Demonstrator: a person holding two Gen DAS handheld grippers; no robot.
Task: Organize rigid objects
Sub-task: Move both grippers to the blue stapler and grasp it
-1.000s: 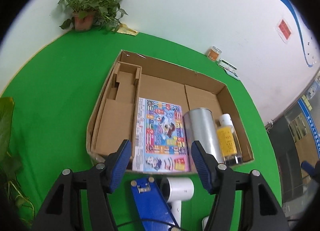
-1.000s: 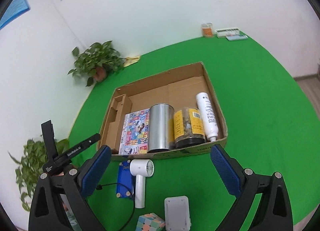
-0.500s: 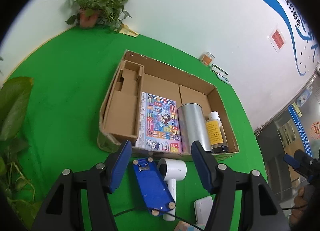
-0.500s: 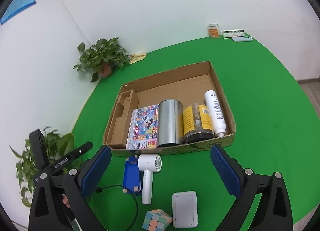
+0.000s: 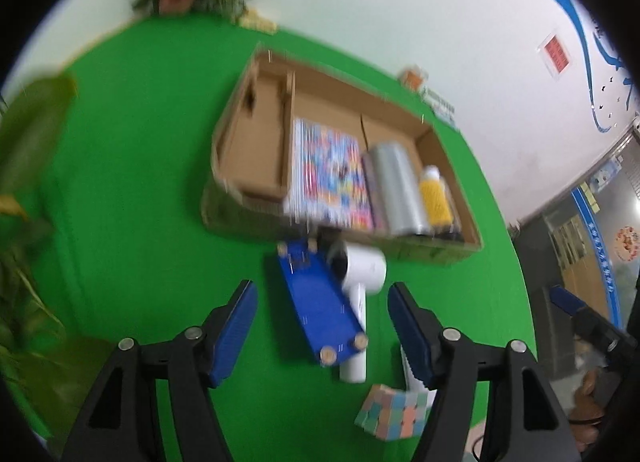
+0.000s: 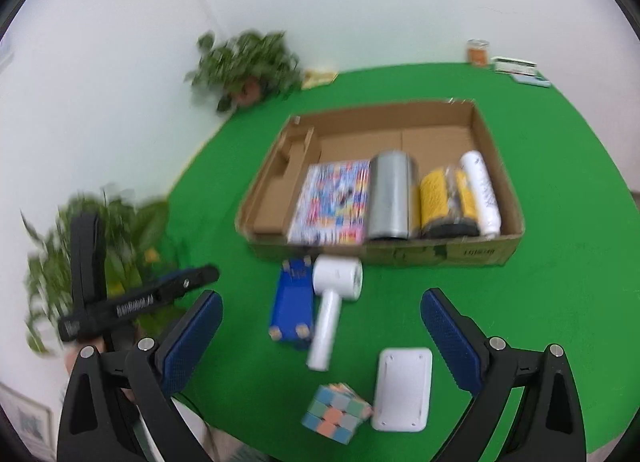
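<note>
Your left wrist cam sits high above the green counter (image 5: 132, 182), looking down and forward between its 2 fingers (image 5: 236, 322), with the blue board (image 5: 318, 310) nearly centred just ahead and the cardboard box (image 5: 320, 230) beyond it. That view is pretty smeared. Your right wrist cam looks from further right and a bit further back, tilted down at the same patch, so the cardboard box (image 6: 400, 252) lands mid-frame with the white pad (image 6: 403, 388) close between its fingers (image 6: 192, 338). Both views share the box, board, white hair dryer (image 5: 362, 274) and cube (image 5: 394, 412). The right cam also catches your left gripper (image 6: 132, 302) off to its left.
</note>
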